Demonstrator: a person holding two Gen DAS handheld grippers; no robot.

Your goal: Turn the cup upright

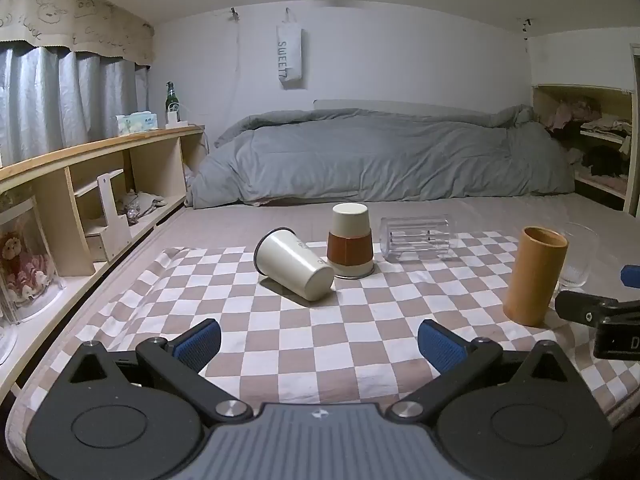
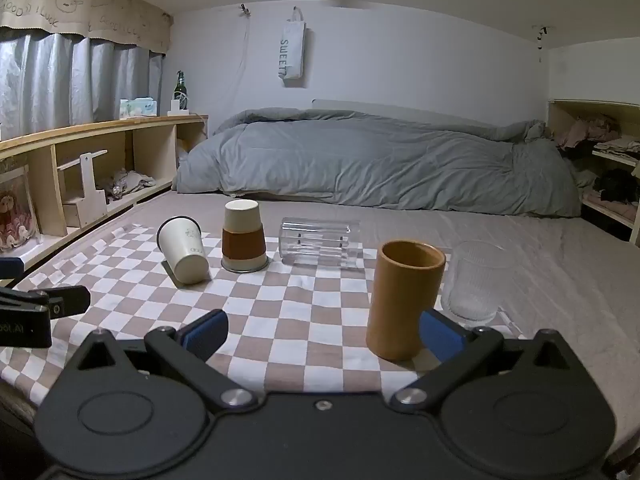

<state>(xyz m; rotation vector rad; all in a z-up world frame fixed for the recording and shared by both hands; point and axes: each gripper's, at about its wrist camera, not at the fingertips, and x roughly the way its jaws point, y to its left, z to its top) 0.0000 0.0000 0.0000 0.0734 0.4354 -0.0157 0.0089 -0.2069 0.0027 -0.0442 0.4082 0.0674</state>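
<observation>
The right gripper shows only as a dark body and a blue tip cut off at the right edge of the left wrist view. In its own view its jaws stand wide apart and hold nothing, with the tan cylinder cup hiding part of the right finger. The left gripper is likewise spread wide and empty, near the front of the checkered cloth. The white cup lies tipped on its side at the middle left of the cloth, mouth facing far left; its inside cannot be made out. Just right of it a brown-banded cup stands mouth down. A clear tumbler lies on its side and looks empty. A ribbed glass stands upright, partly hidden behind the tan cup.
</observation>
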